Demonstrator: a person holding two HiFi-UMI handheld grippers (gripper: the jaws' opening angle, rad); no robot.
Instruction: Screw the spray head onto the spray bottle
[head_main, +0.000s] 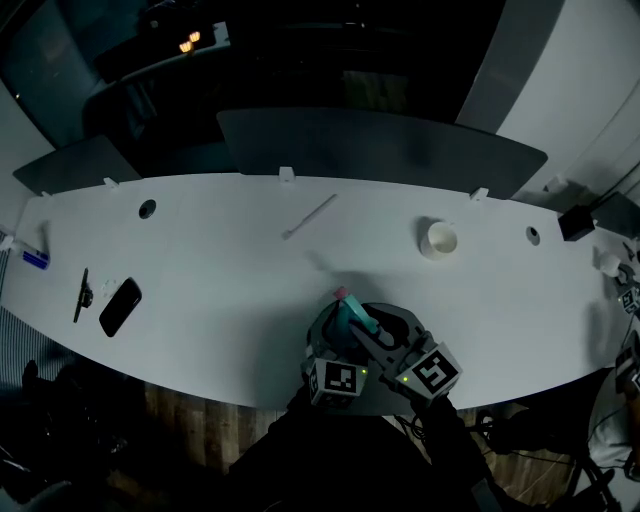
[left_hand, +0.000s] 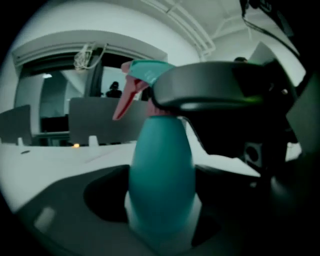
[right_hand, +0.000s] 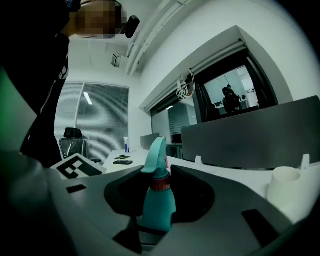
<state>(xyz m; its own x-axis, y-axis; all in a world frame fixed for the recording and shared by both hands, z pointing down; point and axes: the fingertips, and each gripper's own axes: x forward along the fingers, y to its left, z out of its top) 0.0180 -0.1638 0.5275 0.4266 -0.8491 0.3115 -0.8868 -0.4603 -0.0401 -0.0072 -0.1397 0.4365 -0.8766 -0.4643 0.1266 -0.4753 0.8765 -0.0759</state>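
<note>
A teal spray bottle (head_main: 348, 318) stands upright near the front edge of the white table (head_main: 220, 260), with both grippers at it. In the left gripper view its wide body (left_hand: 161, 175) fills the gap between the jaws, and my left gripper (left_hand: 162, 215) is shut on it low down. The spray head (left_hand: 145, 75), teal with a red trigger, sits on top above a red collar. The right gripper (right_hand: 152, 225) is shut around the bottle's top, and the spray head (right_hand: 156, 155) rises between its jaws. From the head view the left gripper (head_main: 340, 335) and the right gripper (head_main: 372, 325) meet side by side.
A white paper cup (head_main: 439, 239) stands behind and to the right. A thin white tube (head_main: 310, 216) lies at the back middle. A black phone (head_main: 120, 306) and a dark pen (head_main: 82, 295) lie at the left. Grey partitions (head_main: 380, 145) line the far edge.
</note>
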